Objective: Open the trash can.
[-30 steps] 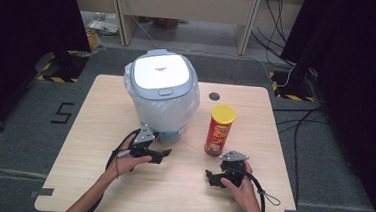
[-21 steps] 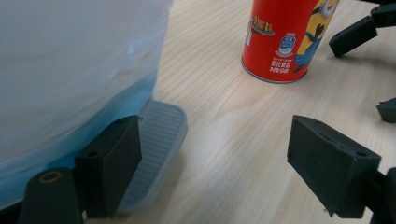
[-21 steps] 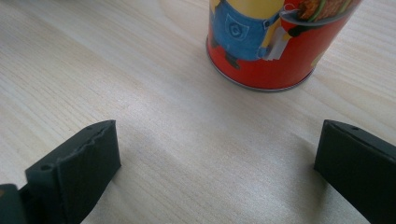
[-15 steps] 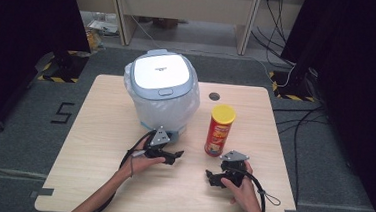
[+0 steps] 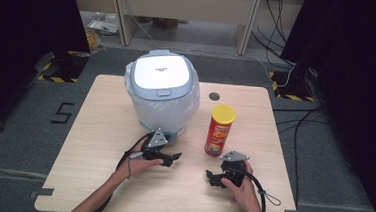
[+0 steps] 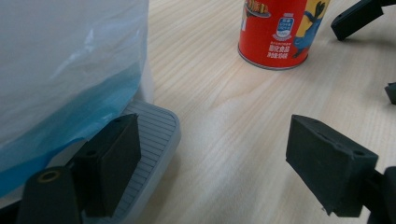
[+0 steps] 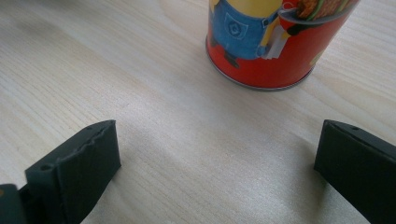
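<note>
A white pedal bin [image 5: 162, 91] lined with a clear bag stands at the table's back middle. Its grey pedal [image 6: 156, 128] juts out at the base, just past the left jaw in the left gripper view. My left gripper [image 5: 172, 159] lies open on the table in front of the bin, jaws pointing right, with nothing between them [image 6: 215, 163]. A red chip can [image 5: 219, 131] with a yellow lid stands upright right of the bin. My right gripper [image 5: 212, 177] rests open a little in front of the can [image 7: 275, 42], nothing between its jaws [image 7: 217, 163].
The light wooden table [image 5: 99, 130] has a round cable hole [image 5: 214, 96] behind the can. Bare wood lies at the left and along the front edge. The right gripper's jaw tips [image 6: 357, 16] show far off in the left gripper view.
My left gripper has slid to the right along the table, up to the bin's pedal. The right gripper, the can and the bin have stayed put.
</note>
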`<state>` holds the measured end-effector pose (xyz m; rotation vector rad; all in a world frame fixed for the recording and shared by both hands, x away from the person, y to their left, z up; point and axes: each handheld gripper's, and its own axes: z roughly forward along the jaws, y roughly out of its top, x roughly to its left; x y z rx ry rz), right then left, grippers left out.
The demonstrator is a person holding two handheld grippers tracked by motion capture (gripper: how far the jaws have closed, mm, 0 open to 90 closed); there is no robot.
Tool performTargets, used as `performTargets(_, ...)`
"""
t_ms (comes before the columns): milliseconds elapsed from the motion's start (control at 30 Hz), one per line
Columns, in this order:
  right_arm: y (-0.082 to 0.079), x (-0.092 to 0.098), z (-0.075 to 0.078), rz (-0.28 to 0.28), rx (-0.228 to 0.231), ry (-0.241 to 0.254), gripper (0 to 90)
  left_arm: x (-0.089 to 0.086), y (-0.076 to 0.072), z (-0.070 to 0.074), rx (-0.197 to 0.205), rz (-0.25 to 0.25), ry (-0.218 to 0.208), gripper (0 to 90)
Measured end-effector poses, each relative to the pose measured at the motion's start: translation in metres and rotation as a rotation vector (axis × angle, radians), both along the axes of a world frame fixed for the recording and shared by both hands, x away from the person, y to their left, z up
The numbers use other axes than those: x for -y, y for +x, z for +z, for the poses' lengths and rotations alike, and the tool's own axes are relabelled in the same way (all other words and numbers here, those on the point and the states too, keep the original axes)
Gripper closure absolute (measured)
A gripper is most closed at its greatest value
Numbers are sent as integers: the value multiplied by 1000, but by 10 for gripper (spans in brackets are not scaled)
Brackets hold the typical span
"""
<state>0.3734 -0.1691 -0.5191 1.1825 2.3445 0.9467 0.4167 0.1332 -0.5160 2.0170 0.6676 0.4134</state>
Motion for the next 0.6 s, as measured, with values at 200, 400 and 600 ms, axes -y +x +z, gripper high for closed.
performTargets(200, 0, 0, 0, -1, -2, 0, 4, -10, -7, 0, -5, -1, -11, 178)
performTargets(400, 0, 0, 0, 0, -2, -2, 4, -18, -10, -1, -23, -7, -33, 180)
performTargets(600, 0, 1, 0, 2, -3, -3, 4, -19, -9, -2, -32, -11, -37, 181)
